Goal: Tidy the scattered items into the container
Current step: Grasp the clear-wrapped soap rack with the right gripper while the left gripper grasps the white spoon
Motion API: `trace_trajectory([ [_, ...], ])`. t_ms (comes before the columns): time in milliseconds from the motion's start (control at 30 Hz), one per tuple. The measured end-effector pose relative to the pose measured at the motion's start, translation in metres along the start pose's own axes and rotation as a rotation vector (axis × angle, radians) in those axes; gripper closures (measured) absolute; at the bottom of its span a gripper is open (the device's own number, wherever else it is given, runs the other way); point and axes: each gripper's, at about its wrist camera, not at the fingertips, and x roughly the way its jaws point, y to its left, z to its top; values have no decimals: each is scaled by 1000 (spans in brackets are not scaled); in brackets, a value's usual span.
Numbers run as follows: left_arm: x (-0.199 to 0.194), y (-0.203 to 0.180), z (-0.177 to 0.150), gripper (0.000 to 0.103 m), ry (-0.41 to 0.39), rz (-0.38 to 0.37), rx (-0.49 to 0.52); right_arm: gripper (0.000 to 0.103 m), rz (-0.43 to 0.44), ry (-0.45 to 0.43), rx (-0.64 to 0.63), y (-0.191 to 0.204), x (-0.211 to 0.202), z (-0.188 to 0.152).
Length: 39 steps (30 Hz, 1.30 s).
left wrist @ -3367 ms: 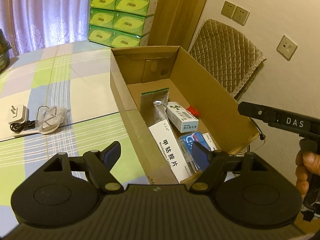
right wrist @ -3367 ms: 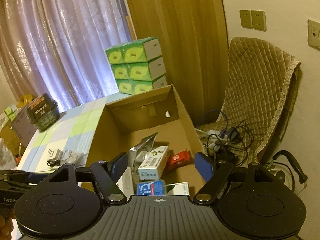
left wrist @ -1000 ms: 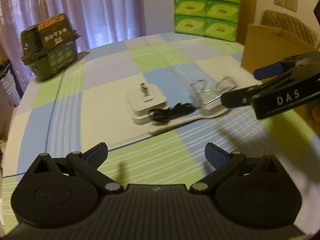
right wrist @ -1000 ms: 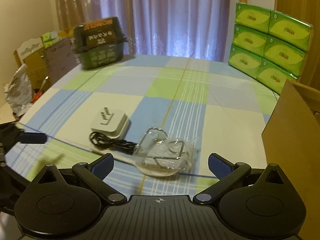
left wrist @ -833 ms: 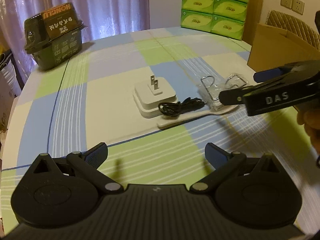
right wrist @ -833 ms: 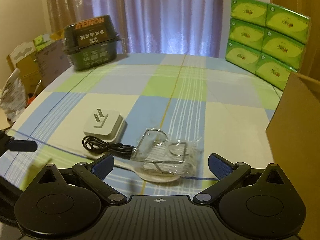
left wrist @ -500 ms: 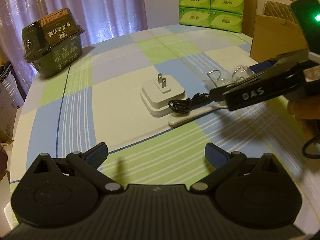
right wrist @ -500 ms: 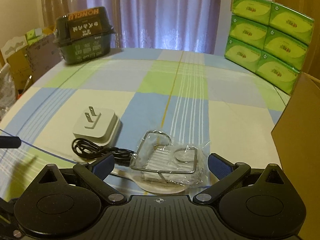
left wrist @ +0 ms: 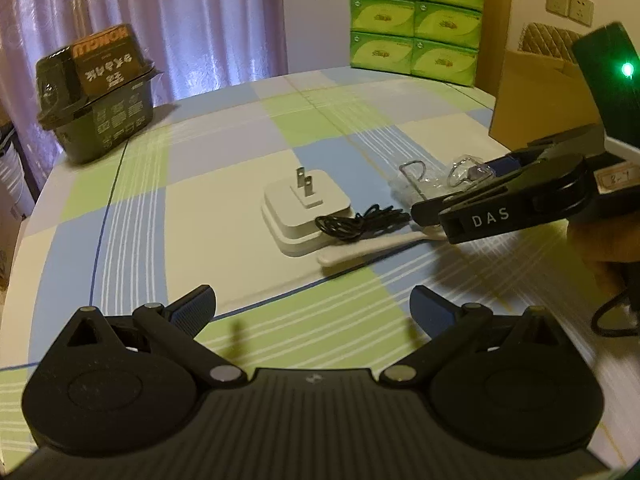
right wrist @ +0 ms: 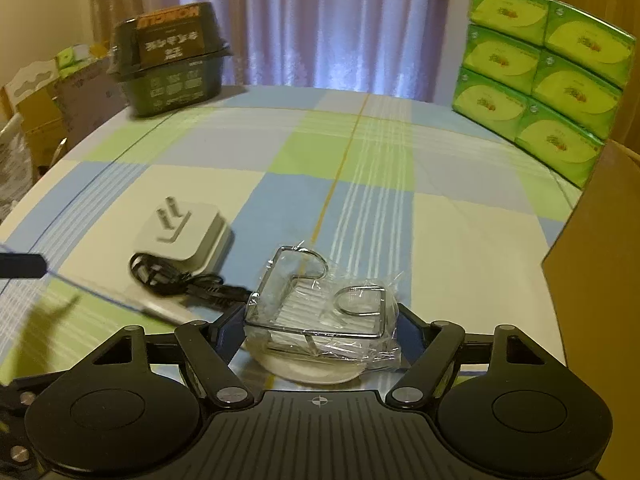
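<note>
Lying on the checked blue, green and cream tablecloth (right wrist: 360, 152): a bent wire rack in crinkled clear wrap (right wrist: 320, 312), sitting on a white spoon (left wrist: 372, 248) beside a coiled black cable (left wrist: 360, 222) and a smooth white plug adapter (left wrist: 304, 208), with the cardboard box (right wrist: 600, 240) at the right edge, stacked green tissue packs (right wrist: 540, 60) and purple curtains (right wrist: 320, 20) behind. Closing around the wrapped rack, right gripper (right wrist: 320, 330) half open with blue pads at both sides of it, contact unclear. Hovering apart, left gripper (left wrist: 312, 304) wide open and holding nothing; only its view showing the hand (left wrist: 608, 240) on the right tool.
</note>
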Motion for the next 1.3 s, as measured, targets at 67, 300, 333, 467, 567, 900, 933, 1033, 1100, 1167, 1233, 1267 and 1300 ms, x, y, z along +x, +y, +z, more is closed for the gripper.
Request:
trace_trajectory([
  [67, 2, -2, -1, 2, 10, -4, 10, 26, 19, 5, -33, 2, -2, -3],
  [300, 3, 0, -2, 2, 28, -5, 52, 26, 116, 45, -111, 8, -15, -13],
  [333, 2, 0, -2, 2, 27, -10, 57, 26, 131, 53, -114, 8, -18, -15],
  [467, -1, -1, -4, 2, 22, -50, 84, 26, 172, 82, -125, 9, -31, -26],
  [567, -3, -6, -5, 2, 16, -110, 120, 26, 182, 98, -131, 8, -43, -36],
  [900, 6, -50, -11, 28, 57, -254, 248, 26, 71, 24, 38, -24, -87, -58],
  [933, 6, -54, -12, 30, 55, -256, 259, 26, 67, 24, 49, -26, -90, -60],
  [1033, 6, -61, -11, 42, 55, -273, 260, 26, 55, 29, 86, -31, -95, -68],
  [1100, 6, -62, -10, 55, 65, -287, 243, 26, 50, 36, 111, -34, -99, -74],
  [1167, 5, -62, -9, 71, 80, -298, 209, 26, 50, 46, 129, -35, -101, -80],
  [1233, 2, -63, -10, 86, 97, -297, 187, 26, 54, 55, 144, -35, -105, -85],
  [1267, -1, -64, -11, 90, 105, -297, 185, 26, 58, 58, 151, -34, -107, -88],
  [1300, -4, -66, -12, 95, 115, -299, 181, 26, 62, 61, 155, -34, -110, -90],
])
